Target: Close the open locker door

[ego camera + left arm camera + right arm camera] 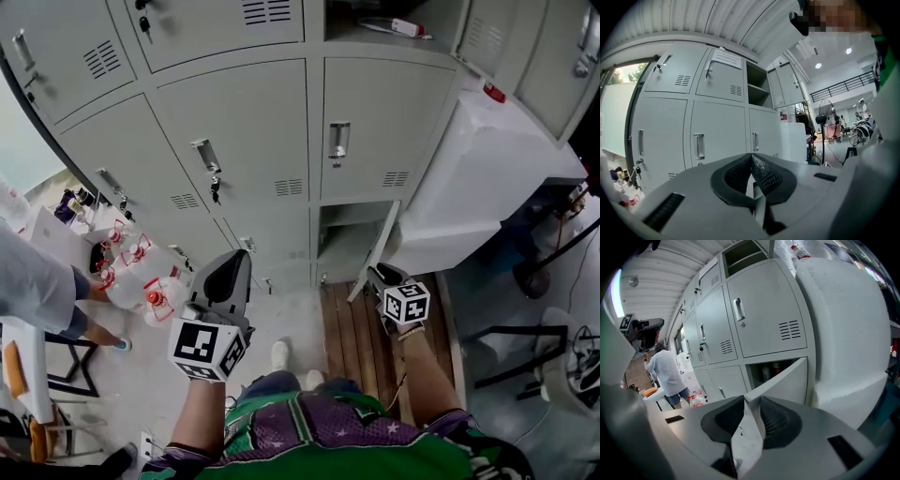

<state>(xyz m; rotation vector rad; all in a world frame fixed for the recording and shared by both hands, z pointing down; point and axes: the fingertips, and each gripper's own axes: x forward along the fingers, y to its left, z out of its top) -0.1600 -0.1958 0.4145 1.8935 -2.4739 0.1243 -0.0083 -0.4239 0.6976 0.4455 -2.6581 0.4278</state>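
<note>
- Left gripper (751, 158): pads pressed together, nothing between them. It is held low in front of the body and plays no part in the task.
- Right gripper (751, 404): jaws nipped onto the free edge of the door (787, 378), and the panel runs out from between the pads.
- The door belongs to the bottom-row locker (339, 217). It stands well open, hinged on its right side next to the white box (487, 169).
- Step, as I judge it: the grasp is made and the swing has not begun.
- Next move: carry the edge in an arc forward and left towards the frame. The jaws would need to let go before the edge reaches the frame, or they will block it. A flat push would then seat the door.
- Locker contents: two small bottles (766, 372) stand at the back, one with red on it. I cannot tell whether anything else is inside.
- Jugs (150, 272) with red caps sit on the floor to the left, against the lockers. Their fill cannot be judged.
- The top locker (325, 23) has no door showing, and a white tube (398, 26) with a red end lies on its shelf.
</note>
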